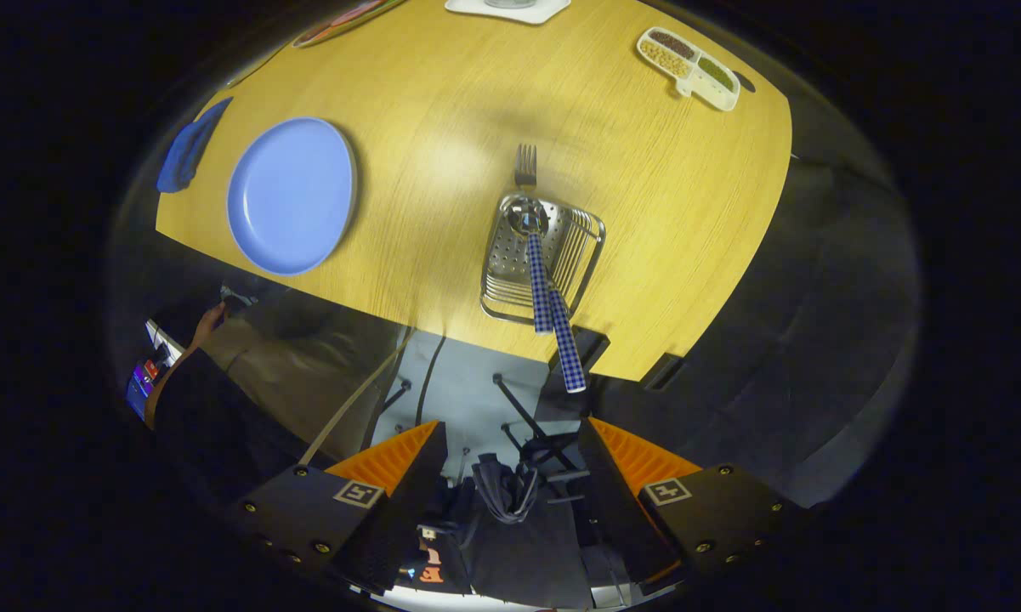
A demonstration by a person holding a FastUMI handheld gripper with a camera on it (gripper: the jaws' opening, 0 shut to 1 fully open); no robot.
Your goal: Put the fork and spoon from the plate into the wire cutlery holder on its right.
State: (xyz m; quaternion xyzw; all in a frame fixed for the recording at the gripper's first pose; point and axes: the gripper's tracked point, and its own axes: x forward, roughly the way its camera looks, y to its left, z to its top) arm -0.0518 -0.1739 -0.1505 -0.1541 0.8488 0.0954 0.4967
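Blue and bare, the round plate sits left of the shiny wire cutlery holder. The checked-handle fork and spoon are both in it. The job looks done. The gripper fingers are apart, holding nothing.

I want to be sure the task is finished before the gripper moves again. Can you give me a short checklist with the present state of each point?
1. Plate free of cutlery: ok.
2. Spoon in the wire cutlery holder: ok, bowl inside, handle over the near rim.
3. Fork in the holder: ok, tines past the far rim, handle past the table edge.
4. Gripper open, holding nothing: ok.
5. Gripper clear of the table: ok.
6. Cutlery rests stably: cannot tell.
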